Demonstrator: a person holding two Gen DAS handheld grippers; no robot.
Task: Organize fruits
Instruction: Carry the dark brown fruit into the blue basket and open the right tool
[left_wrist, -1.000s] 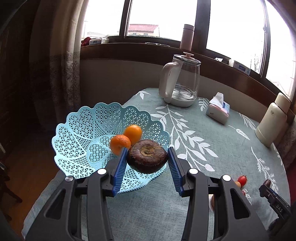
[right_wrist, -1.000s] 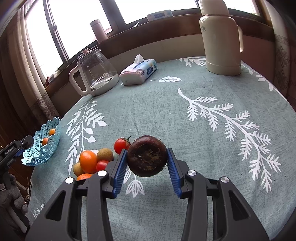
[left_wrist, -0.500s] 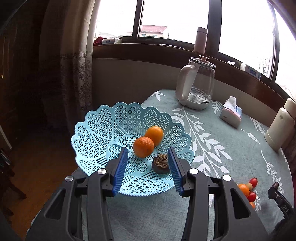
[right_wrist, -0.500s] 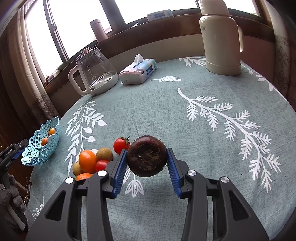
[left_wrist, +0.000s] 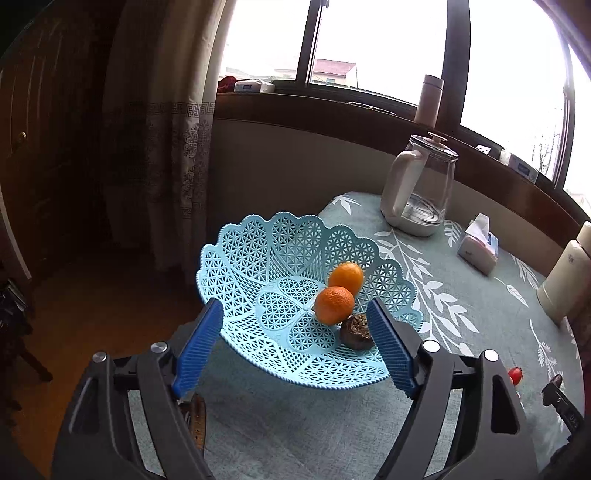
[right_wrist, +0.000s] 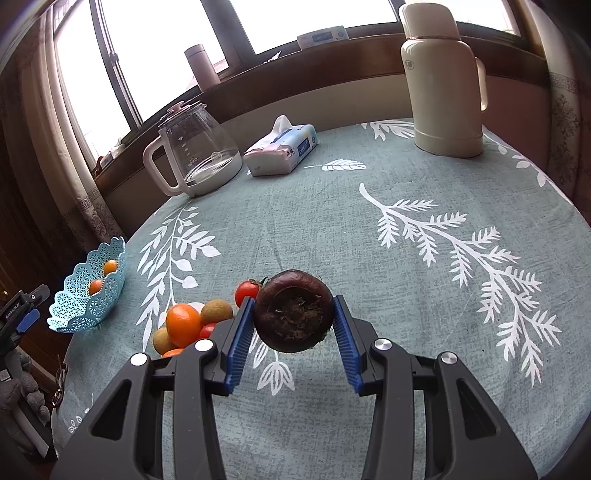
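L gripper (left_wrist: 295, 347) jaws spread wide, empty, low centre of its view, straddling the near rim of the blue basket (left_wrist: 258, 258). Basket sits at the table edge (left_wrist: 221, 369), floor drop-off to frame left. Inside: two oranges (left_wrist: 334, 304) touching, plus a dark water chestnut (left_wrist: 354, 334) partly hidden behind the R blue pad (left_wrist: 389, 354). R gripper (right_wrist: 293, 328) clamped on a second dark chestnut (right_wrist: 293, 312), held above the cloth at frame centre. Fruit pile (right_wrist: 192, 325) lower left is partly blocked by the gripper body; bottom pieces cut off. Open tablecloth to centre and right; kettle (right_wrist: 195, 155), tissue pack (right_wrist: 280, 149), thermos (right_wrist: 441, 81) well apart at top.
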